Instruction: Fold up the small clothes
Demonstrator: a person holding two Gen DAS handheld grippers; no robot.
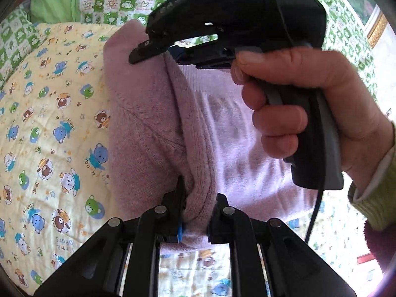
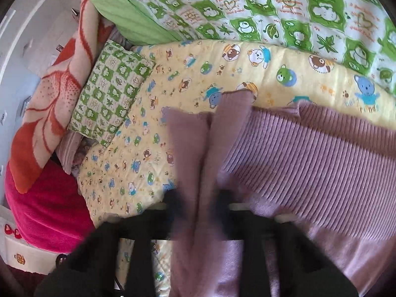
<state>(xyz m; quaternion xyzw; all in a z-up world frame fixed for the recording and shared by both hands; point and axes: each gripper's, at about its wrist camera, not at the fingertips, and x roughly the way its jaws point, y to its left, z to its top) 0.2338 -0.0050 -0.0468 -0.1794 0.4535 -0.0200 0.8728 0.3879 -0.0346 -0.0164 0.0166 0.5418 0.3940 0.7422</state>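
Note:
A small pink knit sweater [image 1: 148,113] lies on a yellow bear-print quilt [image 1: 49,123]. My left gripper [image 1: 198,212] is shut on a bunched fold of the sweater at its near edge. My right gripper [image 1: 158,47], held by a hand, is shut on the same fold at the far end. In the right wrist view the right gripper [image 2: 200,210] is blurred and pinches a lifted flap of the sweater [image 2: 309,163], whose ribbed band lies to the right on the quilt [image 2: 153,148].
A green-and-white patchwork blanket [image 2: 272,7] lies beyond the quilt. A small matching pillow [image 2: 109,91], an orange patterned blanket [image 2: 57,94] and a magenta cushion [image 2: 47,210] sit at the left. A framed picture [image 1: 371,22] hangs at the far right.

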